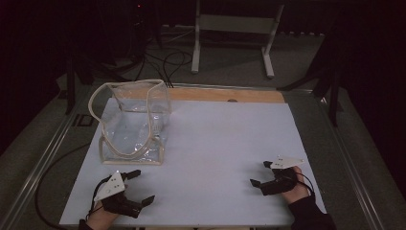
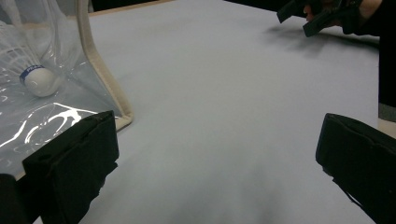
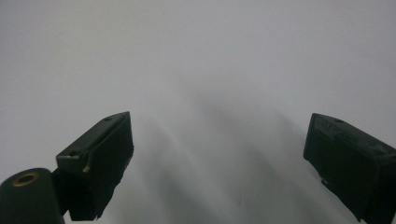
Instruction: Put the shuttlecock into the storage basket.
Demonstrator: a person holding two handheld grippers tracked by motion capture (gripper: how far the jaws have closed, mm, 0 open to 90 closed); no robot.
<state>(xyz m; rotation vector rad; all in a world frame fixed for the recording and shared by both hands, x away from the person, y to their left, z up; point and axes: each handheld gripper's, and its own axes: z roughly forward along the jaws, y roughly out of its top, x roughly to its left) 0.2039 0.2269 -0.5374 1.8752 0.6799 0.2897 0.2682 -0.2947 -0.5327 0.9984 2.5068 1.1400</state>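
Note:
A clear plastic bag (image 1: 135, 122) with a cream trim and strap stands at the back left of the white table (image 1: 215, 139). Inside the bag (image 2: 44, 100) lies a white shuttlecock (image 2: 32, 74) with a blue band. My left gripper (image 1: 141, 187) rests near the front left, just in front of the bag, jaws wide apart and empty. My left gripper (image 2: 215, 163) points across the table. My right gripper (image 1: 261, 173) lies at the front right, open and empty, and it shows far off (image 2: 317, 16) in the left gripper view. The right gripper (image 3: 219, 163) looks over bare table.
A wooden strip (image 1: 225, 94) runs along the table's far edge. Behind it stand a white metal frame (image 1: 234, 33) and black cables (image 1: 163, 62) on the floor. Dark stands flank the table. The table's middle lies open between the grippers.

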